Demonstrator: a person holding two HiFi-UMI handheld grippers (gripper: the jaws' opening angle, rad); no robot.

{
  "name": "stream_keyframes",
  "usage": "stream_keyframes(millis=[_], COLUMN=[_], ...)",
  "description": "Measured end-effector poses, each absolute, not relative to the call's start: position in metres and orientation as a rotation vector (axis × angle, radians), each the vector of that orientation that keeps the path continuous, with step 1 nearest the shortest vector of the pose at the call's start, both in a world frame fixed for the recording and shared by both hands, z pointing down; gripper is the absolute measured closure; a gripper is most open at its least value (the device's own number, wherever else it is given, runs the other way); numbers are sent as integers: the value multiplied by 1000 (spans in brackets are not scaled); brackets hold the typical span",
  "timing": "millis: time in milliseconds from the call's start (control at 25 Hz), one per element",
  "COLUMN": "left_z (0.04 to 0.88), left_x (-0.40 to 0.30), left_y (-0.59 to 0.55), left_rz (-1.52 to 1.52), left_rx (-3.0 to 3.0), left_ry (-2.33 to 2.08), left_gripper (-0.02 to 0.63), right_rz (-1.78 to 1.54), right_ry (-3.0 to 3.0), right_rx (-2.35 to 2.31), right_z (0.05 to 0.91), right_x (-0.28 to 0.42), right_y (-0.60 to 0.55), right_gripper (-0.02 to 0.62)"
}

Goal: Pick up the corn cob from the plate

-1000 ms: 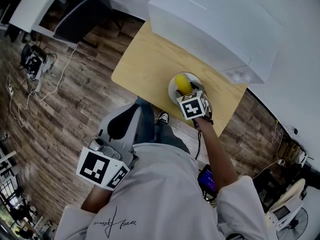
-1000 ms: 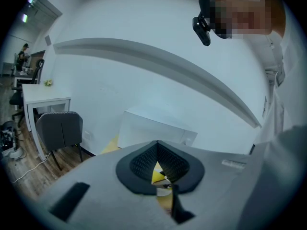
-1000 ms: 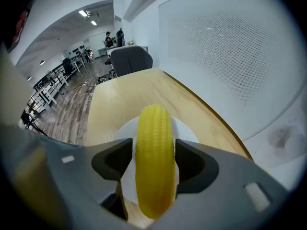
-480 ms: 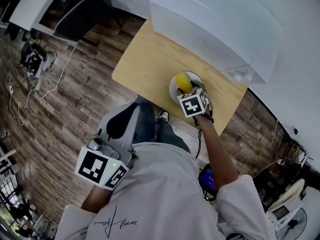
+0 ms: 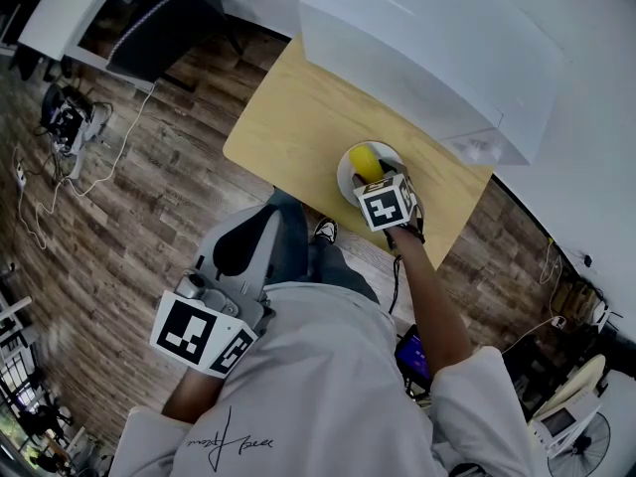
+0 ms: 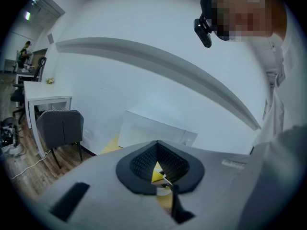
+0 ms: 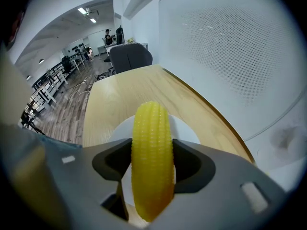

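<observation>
At plate [image 5: 344, 174], right hand-held gripper [image 7: 152, 166] grasping corn cob [image 7: 152, 138], head view hides grip, left hand-held gripper [image 6: 157, 145] clenched

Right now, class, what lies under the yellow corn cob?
A white round plate on a light wooden table. The yellow corn cob and the right gripper holding it cover the plate's middle.

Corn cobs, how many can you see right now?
1. The corn cob is clamped between the right gripper's jaws, over the white plate on the wooden table. None seems hidden.
</observation>
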State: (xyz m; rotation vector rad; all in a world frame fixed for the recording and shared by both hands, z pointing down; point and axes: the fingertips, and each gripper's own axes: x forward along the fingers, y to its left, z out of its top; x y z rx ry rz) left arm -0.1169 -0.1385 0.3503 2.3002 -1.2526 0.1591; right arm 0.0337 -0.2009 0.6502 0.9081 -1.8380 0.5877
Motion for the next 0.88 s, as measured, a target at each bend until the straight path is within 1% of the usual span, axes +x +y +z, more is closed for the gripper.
stream_keyframes(millis=[880], left_z=[350], left_x=[-111], left_y=[-128], left_rz=[167], left_rx=[2323], left_ry=[-1232], left_gripper=[612], right_rz=[692], right_ry=[-1868], right_rx=[962], right_z=[643], right_x=[37], right_y=[-191], right_gripper=[327])
